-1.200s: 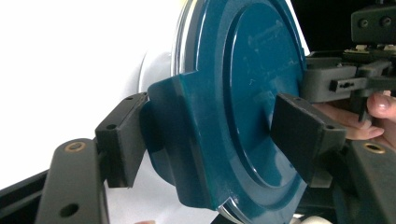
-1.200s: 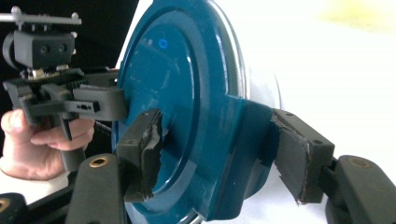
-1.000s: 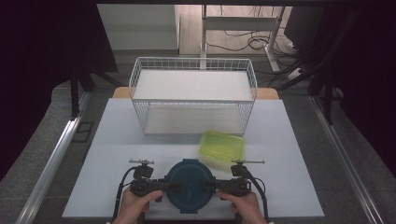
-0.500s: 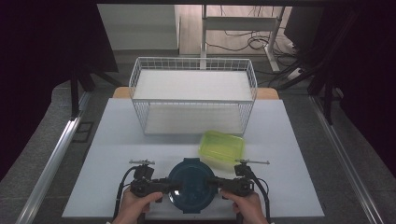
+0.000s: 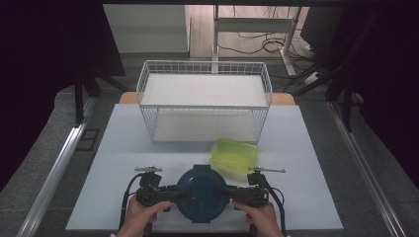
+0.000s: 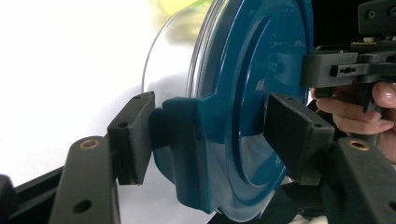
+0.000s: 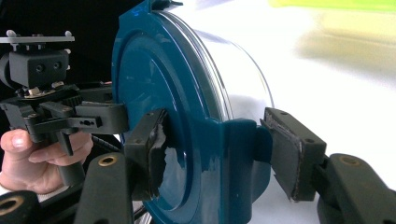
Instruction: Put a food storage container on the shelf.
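Backdrop: white table (image 5: pixel 148 148) under dark curtains, and you're parked at its near edge.
Left gripper (image 6: pixel 205 135): your jaws have just been closing, and the blue clip tab (image 6: pixel 182 154) of the round container sits between them. One pad is on the tab's outer face, the other on the lid's top.
Right gripper (image 7: pixel 215 154): pinching the opposite tab (image 7: pixel 243 154) the same way, torn pad on the lid, the other against the tab. It has barely shifted over the last second.
Round container (image 5: pixel 202 193): blue lid (image 6: pixel 252 70) on a clear tub, standing on the table between your two hands, right at the near edge. It hasn't travelled since a second ago.
Meaning: both sides look gripped now, so my read is you're set either to lift the tub or to spring the clips. Squeeze evenly, or the lid may tip.
Green box (image 5: pixel 234 155): just beyond the container, to your right, apart from it and untouched.
Wire basket (image 5: pixel 205 69): farther back at the table's middle, well apart from the grippers.
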The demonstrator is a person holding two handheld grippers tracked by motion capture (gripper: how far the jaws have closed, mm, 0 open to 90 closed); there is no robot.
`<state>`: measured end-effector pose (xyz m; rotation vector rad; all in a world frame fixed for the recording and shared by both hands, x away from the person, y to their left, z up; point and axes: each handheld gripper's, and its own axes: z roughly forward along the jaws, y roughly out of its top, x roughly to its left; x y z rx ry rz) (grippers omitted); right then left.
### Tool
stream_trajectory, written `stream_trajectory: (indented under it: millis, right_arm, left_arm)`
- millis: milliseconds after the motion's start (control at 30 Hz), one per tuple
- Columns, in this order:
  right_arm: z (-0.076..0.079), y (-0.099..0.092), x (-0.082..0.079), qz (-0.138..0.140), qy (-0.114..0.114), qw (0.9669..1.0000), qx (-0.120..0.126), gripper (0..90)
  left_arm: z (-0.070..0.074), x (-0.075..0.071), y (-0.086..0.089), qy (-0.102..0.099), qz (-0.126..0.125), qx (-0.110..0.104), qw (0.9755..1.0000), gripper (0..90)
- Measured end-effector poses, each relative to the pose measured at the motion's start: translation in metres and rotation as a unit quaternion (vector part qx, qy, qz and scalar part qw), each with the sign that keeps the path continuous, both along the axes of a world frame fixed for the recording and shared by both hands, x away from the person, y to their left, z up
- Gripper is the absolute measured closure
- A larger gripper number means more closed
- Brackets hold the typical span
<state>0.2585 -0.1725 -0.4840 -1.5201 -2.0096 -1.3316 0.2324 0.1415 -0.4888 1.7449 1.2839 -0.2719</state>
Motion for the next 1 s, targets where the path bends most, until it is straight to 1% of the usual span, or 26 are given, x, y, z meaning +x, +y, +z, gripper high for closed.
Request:
stream_trajectory:
  millis: [133, 300, 400, 700, 767, 800, 867, 1000]
  right_arm:
    - [0.003, 0.002, 0.001, 0.001, -0.008, 1.0000, 0.002, 41.3]
    - [0.004, 0.004, 0.004, 0.004, -0.011, 0.9999, 0.001, 41.3]
    - [0.009, 0.006, 0.005, 0.007, -0.020, 0.9998, -0.003, 41.3]
    - [0.013, 0.007, 0.017, 0.008, -0.018, 0.9998, -0.006, 41.3]
    - [0.018, 0.007, 0.019, 0.006, -0.022, 0.9997, -0.006, 41.3]
    - [0.018, 0.007, 0.019, 0.006, -0.022, 0.9997, -0.006, 41.3]
    - [0.023, 0.007, 0.022, 0.006, -0.031, 0.9995, -0.008, 41.3]
    - [0.031, 0.007, 0.025, 0.009, -0.040, 0.9991, -0.013, 41.3]
  left_arm:
    - [0.003, 0.001, 0.002, -0.003, 0.003, -0.001, 1.0000, 35.9]
    - [0.004, 0.003, 0.004, -0.005, 0.005, -0.002, 1.0000, 36.0]
    - [0.006, 0.004, 0.006, -0.007, 0.005, -0.005, 0.9999, 36.2]
    - [0.010, 0.018, 0.008, -0.003, 0.002, -0.008, 1.0000, 36.5]
    - [0.013, 0.021, 0.007, -0.007, 0.000, -0.008, 0.9999, 36.5]
    - [0.015, 0.022, 0.007, -0.009, -0.001, -0.007, 0.9999, 36.5]
    - [0.019, 0.024, 0.007, -0.013, 0.000, -0.008, 0.9999, 36.5]
    - [0.025, 0.029, 0.007, -0.018, -0.001, -0.011, 0.9998, 36.5]
